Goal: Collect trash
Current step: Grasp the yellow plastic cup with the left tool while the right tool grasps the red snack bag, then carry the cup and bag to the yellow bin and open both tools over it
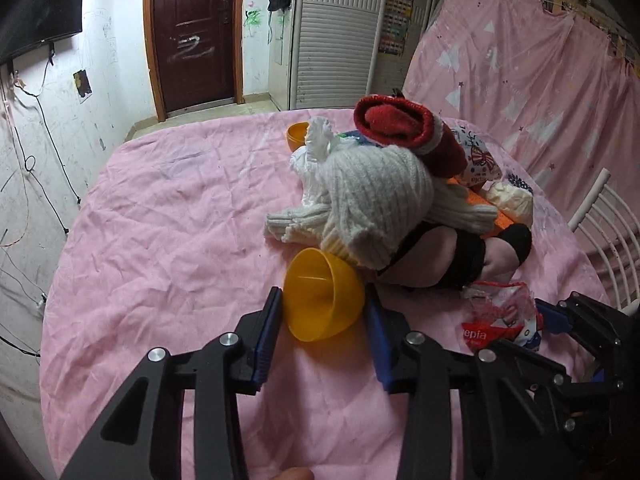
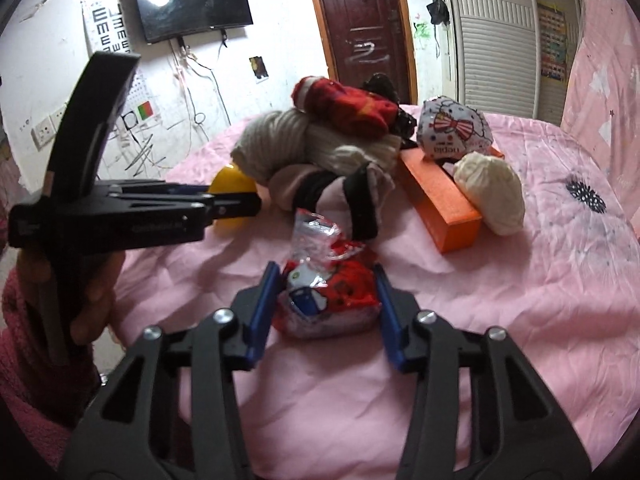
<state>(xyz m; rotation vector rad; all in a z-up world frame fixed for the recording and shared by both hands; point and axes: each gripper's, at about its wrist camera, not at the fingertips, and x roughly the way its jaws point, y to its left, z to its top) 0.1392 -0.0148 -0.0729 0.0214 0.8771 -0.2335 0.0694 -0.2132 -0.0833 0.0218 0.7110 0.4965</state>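
Left claw (image 1: 325, 312) stands spread around a yellow plastic bowl (image 1: 324, 300) lying on the pink bedsheet (image 1: 180, 208). Right claw (image 2: 326, 300), also spread, brackets a crumpled red wrapper (image 2: 328, 296).

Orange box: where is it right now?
In the right wrist view the orange box lies on the pink bedspread, right of the clothes pile, with a cream bundle against its right side.

smooth glossy plastic yellow bowl (image 1: 324, 294); crinkly shiny plastic wrapper (image 2: 326, 292); matt wrinkled cloth pink sheet (image 1: 172, 216); ribbed knit sweater (image 1: 372, 200)
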